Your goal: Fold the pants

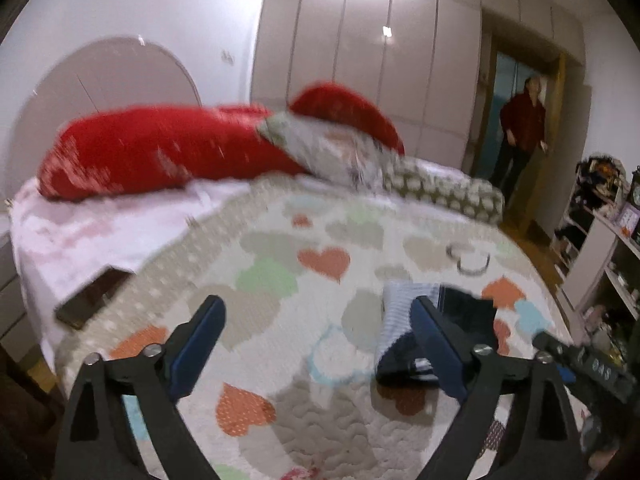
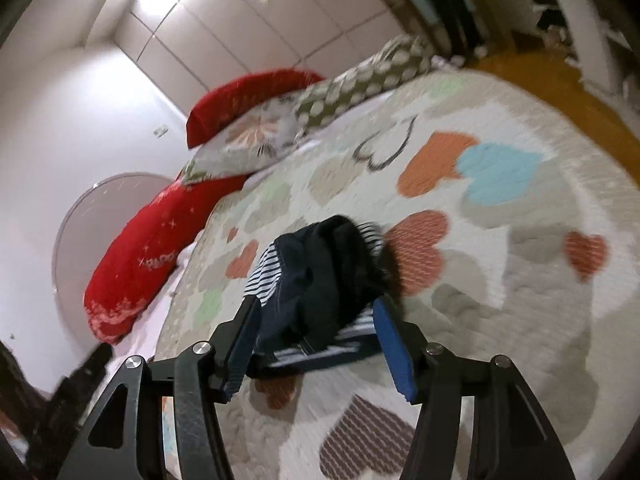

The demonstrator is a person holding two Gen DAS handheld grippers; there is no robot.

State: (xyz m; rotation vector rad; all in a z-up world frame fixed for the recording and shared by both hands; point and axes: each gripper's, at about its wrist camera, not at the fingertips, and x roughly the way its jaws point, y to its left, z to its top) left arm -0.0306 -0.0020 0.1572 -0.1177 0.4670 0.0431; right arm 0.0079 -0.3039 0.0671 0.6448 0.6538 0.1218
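The left tongs are spread wide above the white quilted bedspread with coloured hearts, with nothing between their blue pads. The small dark navy pants with a blue-and-white striped lining lie bunched on the bedspread just beside the right-hand pad.

In the right wrist view, the right tongs are parted around the same pants. The crumpled bundle sits between the blue pads; motion blur hides whether they press on the cloth.

At the head of the bed lie a long red pillow and a grey floral cushion. A person in a red top stands in the doorway.
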